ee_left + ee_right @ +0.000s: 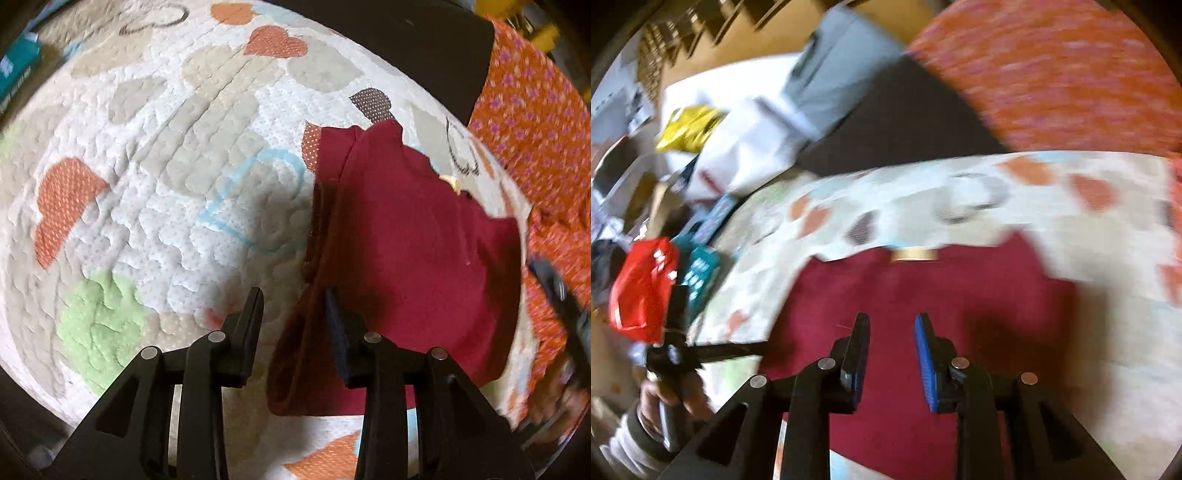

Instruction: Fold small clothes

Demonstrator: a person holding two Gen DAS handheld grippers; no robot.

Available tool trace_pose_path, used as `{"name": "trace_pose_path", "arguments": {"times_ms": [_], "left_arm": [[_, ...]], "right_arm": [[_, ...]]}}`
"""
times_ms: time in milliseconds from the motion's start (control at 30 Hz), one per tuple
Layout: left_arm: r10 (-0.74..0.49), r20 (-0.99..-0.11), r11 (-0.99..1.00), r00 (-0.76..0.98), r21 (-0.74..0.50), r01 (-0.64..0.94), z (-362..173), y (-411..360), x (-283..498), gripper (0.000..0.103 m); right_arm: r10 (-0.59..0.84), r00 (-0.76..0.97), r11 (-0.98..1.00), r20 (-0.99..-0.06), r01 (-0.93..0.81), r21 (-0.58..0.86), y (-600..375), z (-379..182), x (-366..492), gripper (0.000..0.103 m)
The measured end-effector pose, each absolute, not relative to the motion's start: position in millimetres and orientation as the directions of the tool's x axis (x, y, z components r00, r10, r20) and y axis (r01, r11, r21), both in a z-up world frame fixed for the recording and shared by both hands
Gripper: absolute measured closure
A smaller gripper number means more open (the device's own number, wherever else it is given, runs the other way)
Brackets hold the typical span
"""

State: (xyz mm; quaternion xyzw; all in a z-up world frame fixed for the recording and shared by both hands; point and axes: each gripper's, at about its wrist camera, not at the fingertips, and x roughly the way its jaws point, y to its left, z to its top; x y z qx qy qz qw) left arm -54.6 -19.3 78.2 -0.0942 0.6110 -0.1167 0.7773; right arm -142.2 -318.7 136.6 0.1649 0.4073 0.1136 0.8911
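Nearest in the left wrist view, the left gripper [293, 301] has its jaws spread wide with nothing between them. It hangs over the left border of the dark red garment [399, 251], one finger above the quilt [147, 177] and the other above the cloth. That border of the garment is doubled over into a thick fold.

In the right wrist view, which is blurred, the right gripper [892, 326] is also spread apart and empty, hovering over the middle of the garment [923, 295]; whether the fingertips touch the cloth cannot be told.

The garment lies flat on the quilt [960, 192], toward the quilt's right edge as the left camera sees it. A small yellowish tag [914, 254] sits at its far edge.

Beyond the right edge of the quilt lies an orange flowered cloth [532, 110]. At the left of the right wrist view, a hand [670, 398] holds the other tool's handle, with a red cap [642, 288] above it.
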Motion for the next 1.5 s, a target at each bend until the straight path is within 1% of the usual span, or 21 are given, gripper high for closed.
{"name": "trace_pose_path", "arguments": {"times_ms": [133, 167, 233, 300, 367, 433, 467, 500, 633, 800, 933, 1000, 1100, 1167, 1200, 1233, 1267, 1333, 1400, 1433, 1500], "left_arm": [[-0.220, -0.940, 0.973, 0.261, -0.192, 0.128, 80, -34, -57, 0.069], [-0.207, -0.942, 0.975, 0.263, -0.177, 0.134, 78, -37, -56, 0.067], [-0.176, -0.948, 0.979, 0.266, -0.139, 0.152, 74, -41, -53, 0.063], [-0.170, -0.949, 0.980, 0.263, -0.135, 0.148, 70, -38, -49, 0.055], [-0.182, -0.949, 0.979, 0.256, -0.152, 0.133, 68, -35, -44, 0.053], [-0.178, -0.949, 0.981, 0.260, -0.150, 0.121, 68, -31, -42, 0.049], [-0.176, -0.949, 0.982, 0.263, -0.150, 0.115, 68, -31, -42, 0.045], [-0.179, -0.948, 0.982, 0.264, -0.155, 0.110, 68, -31, -41, 0.044], [-0.190, -0.946, 0.980, 0.264, -0.169, 0.100, 66, -33, -39, 0.044], [-0.179, -0.940, 0.982, 0.290, -0.153, 0.109, 67, -41, -32, 0.044], [-0.182, -0.937, 0.982, 0.299, -0.155, 0.109, 65, -43, -29, 0.044], [-0.197, -0.934, 0.980, 0.299, -0.173, 0.102, 64, -45, -27, 0.044], [-0.205, -0.930, 0.978, 0.306, -0.180, 0.107, 61, -50, -23, 0.044], [-0.212, -0.927, 0.976, 0.310, -0.186, 0.113, 58, -51, -21, 0.044], [-0.225, -0.924, 0.974, 0.310, -0.199, 0.112, 56, -50, -19, 0.040], [-0.242, -0.920, 0.970, 0.308, -0.219, 0.106, 54, -48, -18, 0.037], [-0.267, -0.916, 0.964, 0.301, -0.249, 0.096, 50, -46, -16, 0.033], [-0.322, -0.909, 0.946, 0.266, -0.318, 0.060, 41, -40, -12, 0.033], [-0.366, -0.893, 0.927, 0.263, -0.375, 0.018, 37, -36, -9, 0.023], [-0.380, -0.886, 0.920, 0.266, -0.391, 0.011, 37, -36, -9, 0.021], [-0.376, -0.887, 0.924, 0.269, -0.381, 0.033, 38, -42, -9, 0.019]], "right_arm": [[0.357, 0.590, 0.931, -0.724, -0.158, 0.330, -245, 117, -83, 0.081], [0.342, 0.576, 0.939, -0.743, -0.170, 0.300, -227, 109, -67, 0.081], [0.348, 0.543, 0.937, -0.764, -0.187, 0.294, -212, 96, -41, 0.082], [0.344, 0.515, 0.939, -0.785, -0.194, 0.284, -196, 81, -18, 0.082], [0.337, 0.487, 0.941, -0.806, -0.185, 0.282, -188, 66, 2, 0.082], [0.318, 0.450, 0.948, -0.835, -0.153, 0.279, -181, 44, 22, 0.082], [0.315, 0.438, 0.949, -0.842, -0.144, 0.279, -179, 35, 28, 0.082], [0.320, 0.452, 0.947, -0.833, -0.141, 0.287, -180, 31, 30, 0.082], [0.365, 0.461, 0.929, -0.809, -0.125, 0.348, -195, 42, 20, 0.082], [0.395, 0.515, 0.910, -0.760, -0.109, 0.400, -227, 70, -30, 0.082], [0.375, 0.558, 0.909, -0.740, -0.063, 0.412, -254, 72, -72, 0.082], [0.377, 0.568, 0.900, -0.732, -0.037, 0.435, -263, 64, -86, 0.081], [0.362, 0.564, 0.910, -0.742, -0.040, 0.413, -260, 67, -93, 0.081], [0.364, 0.585, 0.910, -0.725, -0.057, 0.410, -257, 79, -99, 0.081], [0.377, 0.603, 0.904, -0.703, -0.073, 0.422, -258, 86, -104, 0.081], [0.375, 0.610, 0.904, -0.698, -0.074, 0.421, -258, 88, -106, 0.078], [0.356, 0.611, 0.911, -0.707, -0.060, 0.408, -258, 88, -108, 0.076], [0.298, 0.592, 0.929, -0.749, 0.000, 0.370, -263, 78, -109, 0.075], [0.295, 0.559, 0.924, -0.775, 0.042, 0.381, -270, 59, -106, 0.075], [0.305, 0.550, 0.916, -0.777, 0.053, 0.397, -274, 53, -106, 0.075], [0.328, 0.561, 0.899, -0.760, 0.061, 0.433, -279, 53, -107, 0.075]]}}
